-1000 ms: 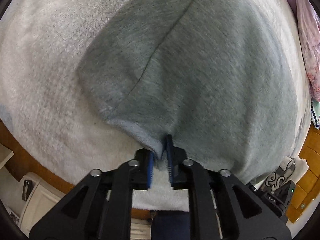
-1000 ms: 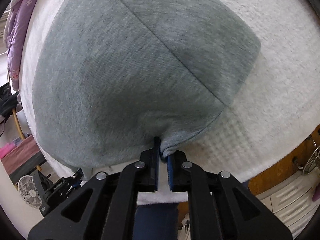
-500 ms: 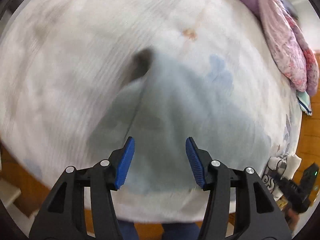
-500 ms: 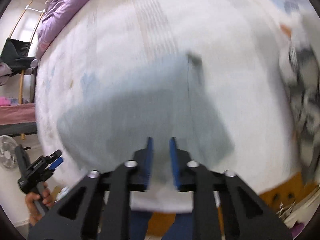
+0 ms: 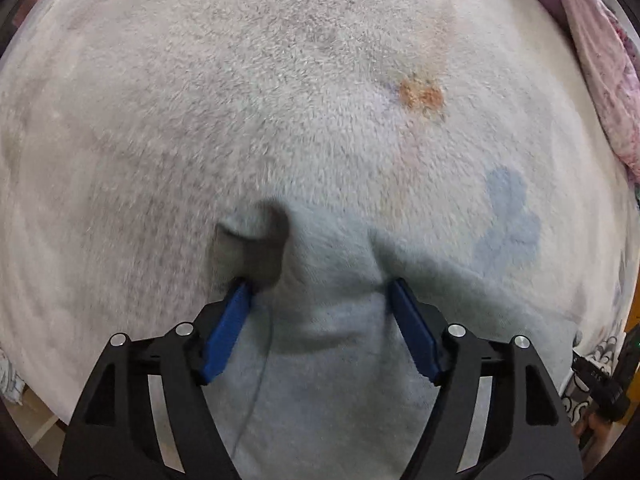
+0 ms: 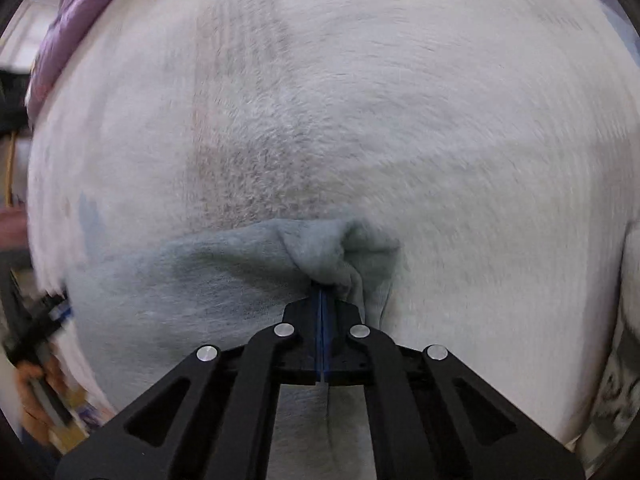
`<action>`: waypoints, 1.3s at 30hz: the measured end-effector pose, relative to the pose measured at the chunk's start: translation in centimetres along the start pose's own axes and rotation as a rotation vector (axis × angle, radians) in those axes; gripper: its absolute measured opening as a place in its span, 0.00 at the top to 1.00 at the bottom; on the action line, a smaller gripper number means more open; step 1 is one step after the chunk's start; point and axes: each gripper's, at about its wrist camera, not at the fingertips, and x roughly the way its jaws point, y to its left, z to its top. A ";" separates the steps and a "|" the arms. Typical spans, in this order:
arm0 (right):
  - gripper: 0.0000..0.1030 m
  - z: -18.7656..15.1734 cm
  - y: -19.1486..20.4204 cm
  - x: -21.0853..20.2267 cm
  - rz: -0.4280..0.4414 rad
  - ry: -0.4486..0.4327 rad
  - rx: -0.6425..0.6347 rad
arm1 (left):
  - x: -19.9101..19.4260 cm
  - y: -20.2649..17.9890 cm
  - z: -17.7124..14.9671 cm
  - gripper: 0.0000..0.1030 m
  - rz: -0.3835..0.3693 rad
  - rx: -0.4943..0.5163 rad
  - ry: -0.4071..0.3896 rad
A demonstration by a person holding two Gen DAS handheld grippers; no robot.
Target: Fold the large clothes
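Each fisheye camera sat on its own gripper and looked steeply down along the two black fingers, close above the white fleece blanket (image 5: pixel 280 80). The left wrist view faced the garment's (image 5: pixel 340 380) near corner, with a pink quilt (image 5: pixel 600 80) at its right rim. The right wrist view shared that grey garment (image 6: pixel 224 272) and blanket (image 6: pixel 400 100).
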 end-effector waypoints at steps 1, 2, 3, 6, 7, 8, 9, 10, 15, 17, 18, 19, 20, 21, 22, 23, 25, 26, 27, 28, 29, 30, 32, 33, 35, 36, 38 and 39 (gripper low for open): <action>1.00 -0.1 -0.1 0.0 0.006 0.001 0.001 | 0.2 0.1 0.2 0.28 -0.004 -0.015 0.003; 1.00 -0.1 -0.6 0.1 0.028 0.002 0.014 | 0.5 0.0 0.4 0.28 -0.006 -0.026 0.003; 1.00 -0.1 -1.0 0.1 0.052 0.005 0.030 | 0.5 0.1 0.5 0.27 -0.008 -0.033 0.001; 1.00 0.2 -1.6 -0.4 0.083 0.036 0.059 | -0.1 0.5 0.1 0.28 -0.018 -0.054 -0.018; 1.00 0.2 -1.6 -0.9 0.078 0.042 0.056 | -0.8 0.8 -0.2 0.28 -0.035 -0.074 -0.031; 1.00 0.1 -1.0 -1.8 0.061 0.039 0.040 | -1.4 1.3 -0.8 0.27 -0.050 -0.088 -0.040; 1.00 0.0 -0.5 -2.5 0.051 0.031 0.021 | -2.3 1.9 -1.5 0.27 -0.071 -0.105 -0.058; 0.98 -0.1 0.3 -3.3 0.038 0.020 -0.006 | -3.4 2.6 -2.2 0.27 -0.094 -0.130 -0.088; 0.95 -2.0 6.3 -7.6 0.114 -0.042 -0.145 | -7.1 5.4 -5.8 0.27 -0.159 -0.235 -0.150; 0.95 -3.1 9.5 -7.8 0.169 -0.026 -0.194 | -7.8 6.7 -7.6 0.27 -0.182 -0.281 -0.155; 0.95 -3.3 10.6 -7.8 0.195 -0.024 -0.203 | -7.8 7.4 -8.4 0.27 -0.188 -0.298 -0.143; 0.95 -3.5 12.3 -7.3 0.209 -0.014 -0.218 | -7.7 8.1 -9.2 0.27 -0.188 -0.313 -0.132; 0.95 -4.0 13.9 -6.5 0.215 0.000 -0.225 | -7.6 8.3 -10.1 0.27 -0.193 -0.322 -0.126; 0.95 -4.1 15.1 -5.8 0.217 0.013 -0.225 | -7.6 8.9 -10.7 0.27 -0.200 -0.330 -0.113; 0.95 -4.4 16.3 -4.8 0.198 0.025 -0.226 | -7.4 9.6 -11.2 0.27 -0.200 -0.344 -0.096; 0.95 -4.6 16.9 -4.3 0.165 0.030 -0.233 | -7.1 10.2 -11.9 0.27 -0.203 -0.359 -0.082; 0.98 -4.8 17.6 -2.5 0.086 0.030 -0.240 | -6.4 11.5 -12.9 0.27 -0.217 -0.374 -0.052; 0.99 -4.7 17.6 -1.1 0.046 0.026 -0.241 | -6.1 11.9 -13.4 0.27 -0.224 -0.382 -0.041; 1.00 -4.6 17.2 0.2 0.019 0.030 -0.237 | -5.8 12.2 -13.7 0.27 -0.236 -0.388 -0.033; 1.00 -4.6 16.8 1.3 0.005 0.034 -0.226 | -5.5 12.7 -14.2 0.27 -0.255 -0.393 -0.018; 1.00 -4.4 16.8 1.9 0.001 0.027 -0.215 | -5.1 13.1 -14.6 0.27 -0.275 -0.402 -0.005; 1.00 -4.3 16.8 2.0 -0.007 0.018 -0.203 | -4.7 13.4 -14.9 0.27 -0.294 -0.411 0.004; 1.00 -4.5 17.2 2.1 -0.034 0.001 -0.215 | -3.8 14.2 -15.9 0.27 -0.343 -0.434 0.039; 1.00 -4.8 17.1 1.9 -0.039 -0.012 -0.215 | -3.5 14.4 -16.2 0.27 -0.352 -0.433 0.054; 1.00 -5.3 16.8 1.0 -0.035 -0.033 -0.198 | -2.7 14.3 -16.6 0.27 -0.360 -0.415 0.070; 1.00 -5.8 16.7 0.3 -0.028 -0.040 -0.181 | -2.6 14.3 -16.8 0.27 -0.369 -0.418 0.070; 0.98 -7.3 16.0 -0.8 -0.002 -0.029 -0.146 | -2.2 14.3 -17.3 0.25 -0.402 -0.426 0.076; 0.97 -8.1 15.7 -1.1 0.007 -0.017 -0.138 | -2.1 14.3 -17.4 0.25 -0.401 -0.414 0.080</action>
